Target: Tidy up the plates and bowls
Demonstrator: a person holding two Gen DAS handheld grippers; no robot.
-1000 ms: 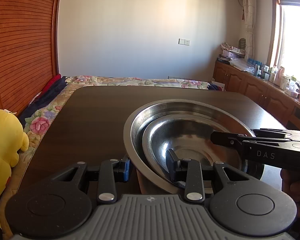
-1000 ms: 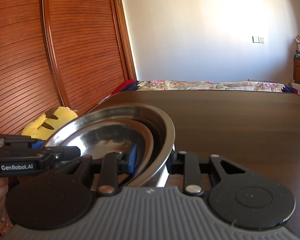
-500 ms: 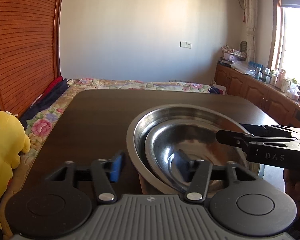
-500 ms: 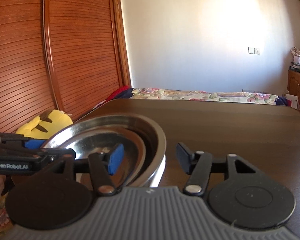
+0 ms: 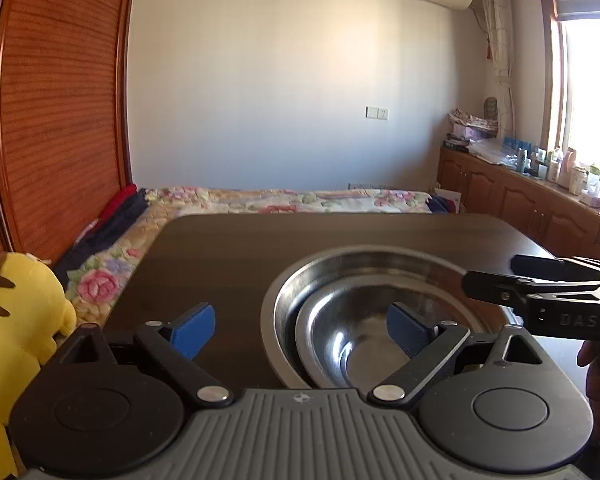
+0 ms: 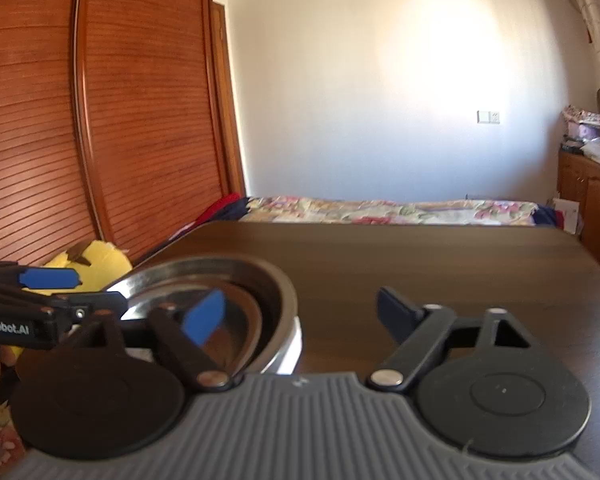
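A large steel bowl [image 5: 364, 258] rests on the dark wooden table [image 5: 220, 248], with a smaller steel bowl [image 5: 352, 324] nested inside it. My left gripper [image 5: 300, 328] is open; its right blue pad hangs over the bowls and its left pad over bare table, touching nothing. In the right wrist view the same large bowl [image 6: 236, 268] and small bowl [image 6: 240, 320] lie at the left. My right gripper [image 6: 300, 316] is open too, its left pad over the bowls. Something white [image 6: 294, 346] shows under the big bowl's rim.
A yellow plush toy [image 5: 16, 320] sits off the table's left edge. A bed with a floral cover [image 5: 284, 200] lies beyond the far edge. Wooden cabinets [image 5: 540, 208] line the right wall, slatted wardrobe doors [image 6: 100, 120] the left. Bare tabletop [image 6: 460, 256] stretches right of the bowls.
Both grippers were shut on the bowls' rims a second ago; both have opened wide and drawn back a little. The nested bowls stay on the table.
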